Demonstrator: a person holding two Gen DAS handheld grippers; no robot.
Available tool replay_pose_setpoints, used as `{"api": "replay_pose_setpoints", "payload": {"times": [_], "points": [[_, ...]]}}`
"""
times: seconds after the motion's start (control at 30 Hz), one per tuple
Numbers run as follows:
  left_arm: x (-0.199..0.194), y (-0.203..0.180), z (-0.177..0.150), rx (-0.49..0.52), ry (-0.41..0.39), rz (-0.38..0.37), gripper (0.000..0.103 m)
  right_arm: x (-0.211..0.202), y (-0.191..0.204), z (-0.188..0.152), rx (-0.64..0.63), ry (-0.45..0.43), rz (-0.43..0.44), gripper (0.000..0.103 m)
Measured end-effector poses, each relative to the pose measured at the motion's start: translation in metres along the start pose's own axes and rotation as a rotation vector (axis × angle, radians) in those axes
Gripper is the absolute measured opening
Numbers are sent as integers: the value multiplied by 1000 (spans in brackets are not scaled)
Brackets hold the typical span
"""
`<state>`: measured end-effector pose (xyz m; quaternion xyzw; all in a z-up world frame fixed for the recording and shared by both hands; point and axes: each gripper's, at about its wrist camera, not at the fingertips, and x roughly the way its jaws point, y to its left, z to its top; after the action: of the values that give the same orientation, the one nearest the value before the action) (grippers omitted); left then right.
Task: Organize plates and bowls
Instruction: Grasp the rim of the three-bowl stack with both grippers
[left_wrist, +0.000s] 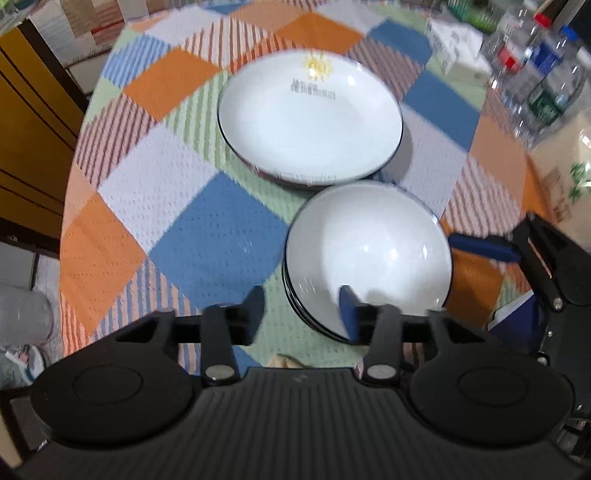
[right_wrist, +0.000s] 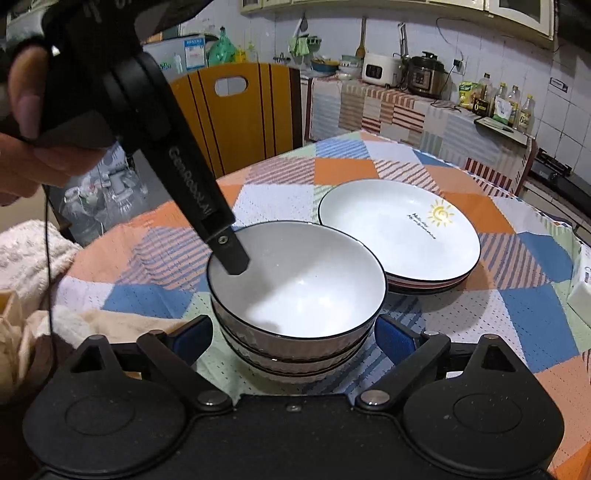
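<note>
A: Where's the bowl stack (right_wrist: 297, 295)?
B: Near edge of the bench (left_wrist: 207, 221), on the patchwork cloth (right_wrist: 517, 306). White bowls w/ dark rims, nested; at least three by the rims. Plate stack (right_wrist: 399, 229) just beyond, rims nearly touching; top plate has a sun drawing.
A: Left tongs (left_wrist: 303, 314)?
B: Open. They straddle the top bowl's near rim in the left wrist view: one finger inside the bowl, other outside over the cloth. Pads don't press on it. Right wrist view shows a finger (right_wrist: 231, 254) dipping into the bowl, a hand (right_wrist: 33, 144) on the handle.
A: Right tongs (right_wrist: 293, 332)?
B: Open wide, blue pads either side of the bowl stack, low down. Gap shows on both sides, so no grip.
A: Anything else?
B: Yellow chair (right_wrist: 236, 110) behind the bench, clear bottles (left_wrist: 535, 66) at far corner.
</note>
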<state>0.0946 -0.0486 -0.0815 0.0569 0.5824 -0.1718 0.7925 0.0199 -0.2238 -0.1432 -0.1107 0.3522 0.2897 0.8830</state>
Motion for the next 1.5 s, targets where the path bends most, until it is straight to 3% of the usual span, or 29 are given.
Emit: {"api": "replay_pose_setpoints", "payload": {"times": [0.27, 0.37, 0.57, 0.67, 0.83, 0.93, 1.03, 1.13, 1.23, 1.5], "points": [[3, 22, -13, -83, -67, -73, 66, -2, -14, -14, 50, 34, 18, 97], [19, 19, -23, -109, -36, -54, 69, 17, -24, -25, 106, 82, 48, 97], [31, 13, -29, -119, -34, -91, 70, 48, -31, -40, 221, 99, 103, 97], [36, 16, -30, -134, -45, -95, 70, 58, -24, -37, 183, 92, 99, 97], [46, 28, -38, -202, -93, -118, 70, 75, 0, -38, 28, 75, 9, 97], [55, 37, -43, -269, -95, -169, 67, 80, 12, -42, -46, 40, -13, 98], [59, 36, -44, -278, -91, -221, 48, 81, 11, -42, -16, 28, -10, 99], [60, 23, -44, -235, -115, -194, 38, 81, 4, -39, 18, 10, 4, 97], [60, 17, -46, -241, -138, -163, 39, 83, 2, -43, 13, -6, 15, 97], [63, 20, -51, -263, -175, -189, 41, 87, 1, -44, 17, -25, 17, 100]]}}
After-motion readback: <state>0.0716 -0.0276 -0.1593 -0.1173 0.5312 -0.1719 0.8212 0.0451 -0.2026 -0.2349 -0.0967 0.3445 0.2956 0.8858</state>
